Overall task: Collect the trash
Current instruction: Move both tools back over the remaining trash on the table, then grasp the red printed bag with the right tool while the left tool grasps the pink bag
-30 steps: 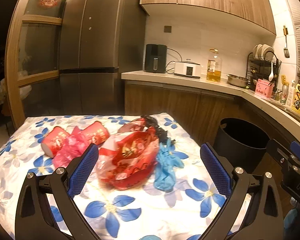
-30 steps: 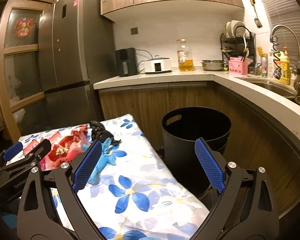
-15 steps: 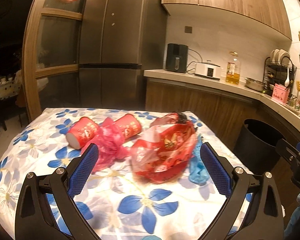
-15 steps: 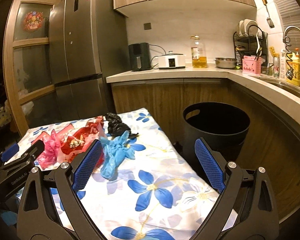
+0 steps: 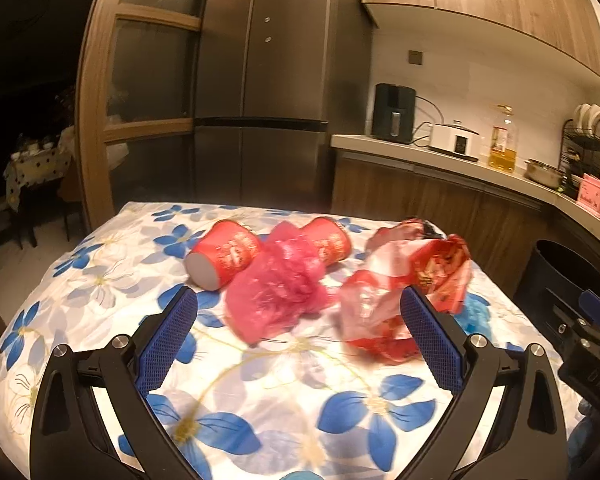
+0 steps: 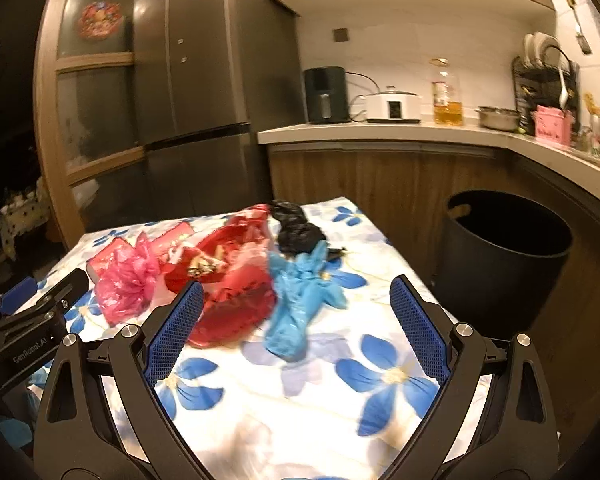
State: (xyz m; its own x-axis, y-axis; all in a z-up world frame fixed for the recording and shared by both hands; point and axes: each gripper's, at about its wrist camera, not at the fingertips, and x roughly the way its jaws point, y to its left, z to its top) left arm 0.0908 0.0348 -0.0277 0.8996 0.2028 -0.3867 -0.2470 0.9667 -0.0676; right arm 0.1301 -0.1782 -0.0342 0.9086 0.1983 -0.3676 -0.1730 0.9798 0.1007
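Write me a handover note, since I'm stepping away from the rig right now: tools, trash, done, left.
Left tool: open, empty, facing the pink plastic bag.
Right tool: open, empty, facing the blue glove.
On the floral table: two red cups, pink bag, red wrapper, blue glove, black bag.
Black bin stands right of the table.
Done: nothing picked up. Left: every piece into the bin.

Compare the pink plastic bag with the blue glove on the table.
The pink plastic bag is a crumpled, translucent bunch; the blue glove lies stretched out flat and opaque. The bag rests against the red cups; the glove sits nearer the black bin. Both lie loose on the floral cloth, ungrasped.
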